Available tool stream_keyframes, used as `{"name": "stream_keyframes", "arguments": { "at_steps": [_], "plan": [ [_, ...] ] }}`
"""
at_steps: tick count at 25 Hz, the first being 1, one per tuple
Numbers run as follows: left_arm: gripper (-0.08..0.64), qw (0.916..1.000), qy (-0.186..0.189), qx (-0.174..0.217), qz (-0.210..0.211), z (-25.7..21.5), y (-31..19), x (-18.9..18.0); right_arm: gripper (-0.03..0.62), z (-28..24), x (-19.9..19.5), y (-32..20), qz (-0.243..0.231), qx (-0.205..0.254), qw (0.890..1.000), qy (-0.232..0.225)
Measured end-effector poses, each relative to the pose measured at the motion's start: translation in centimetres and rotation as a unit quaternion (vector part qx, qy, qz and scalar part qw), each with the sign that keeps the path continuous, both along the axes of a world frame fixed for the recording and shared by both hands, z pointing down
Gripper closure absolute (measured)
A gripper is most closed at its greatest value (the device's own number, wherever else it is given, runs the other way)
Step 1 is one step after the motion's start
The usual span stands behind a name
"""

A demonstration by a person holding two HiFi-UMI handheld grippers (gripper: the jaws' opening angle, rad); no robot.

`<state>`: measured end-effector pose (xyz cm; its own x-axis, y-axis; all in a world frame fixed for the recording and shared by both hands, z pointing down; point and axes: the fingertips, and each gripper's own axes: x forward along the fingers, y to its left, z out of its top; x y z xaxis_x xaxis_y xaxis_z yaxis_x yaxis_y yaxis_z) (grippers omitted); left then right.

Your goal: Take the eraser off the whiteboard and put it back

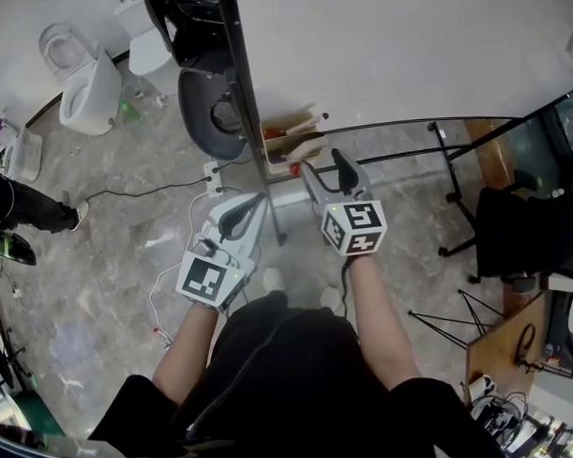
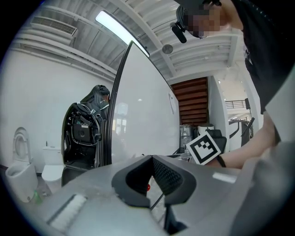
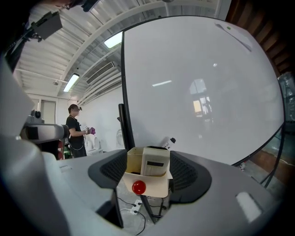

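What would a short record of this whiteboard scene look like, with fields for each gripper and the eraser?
whiteboard: upright
eraser: standing in the cardboard box by the board's frame
red knob: on the box's front
right gripper: open, aimed at the box, not gripping it
left gripper: shut, empty

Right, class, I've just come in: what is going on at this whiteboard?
A person stands at the whiteboard with a hand-held gripper in each hand. The right hand-held gripper is open, aimed at the small box at the board's edge, where the eraser sits. The left hand-held gripper is shut and holds nothing.
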<state>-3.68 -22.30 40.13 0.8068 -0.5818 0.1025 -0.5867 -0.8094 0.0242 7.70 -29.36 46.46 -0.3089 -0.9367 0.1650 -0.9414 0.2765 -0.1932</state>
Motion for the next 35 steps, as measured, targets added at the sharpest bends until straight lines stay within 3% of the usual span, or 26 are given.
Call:
{"name": "stream_keyframes", "arguments": {
  "at_steps": [10, 22, 25, 27, 35],
  "plan": [
    [0.555, 1.0, 0.002, -0.001, 0.002, 0.2, -1.5, -1.5, 0.248, 2.0, 0.2, -3.1, 0.043, -0.023, 0.999, -0.003],
    [0.555, 0.9999, -0.008, -0.009, 0.006, 0.9, -2.4, -2.7, 0.242, 3.3, -0.6, -4.5, 0.027, -0.033, 0.999, 0.012],
    [0.555, 0.9999, -0.009, -0.009, 0.004, 1.0, -2.6, -3.0, 0.255, 3.5, -0.8, -4.7, 0.031, -0.035, 0.998, 0.029],
    [0.555, 0.9999, -0.01, -0.01, 0.003, 1.1, -2.7, -3.3, 0.308, 3.4, -0.7, -4.8, 0.039, -0.031, 0.998, 0.044],
    [0.555, 0.9999, -0.01, -0.007, -0.001, 1.0, -2.5, -3.8, 0.318, 2.2, -0.9, -4.4, 0.039, -0.009, 0.998, 0.045]
  ]
}}
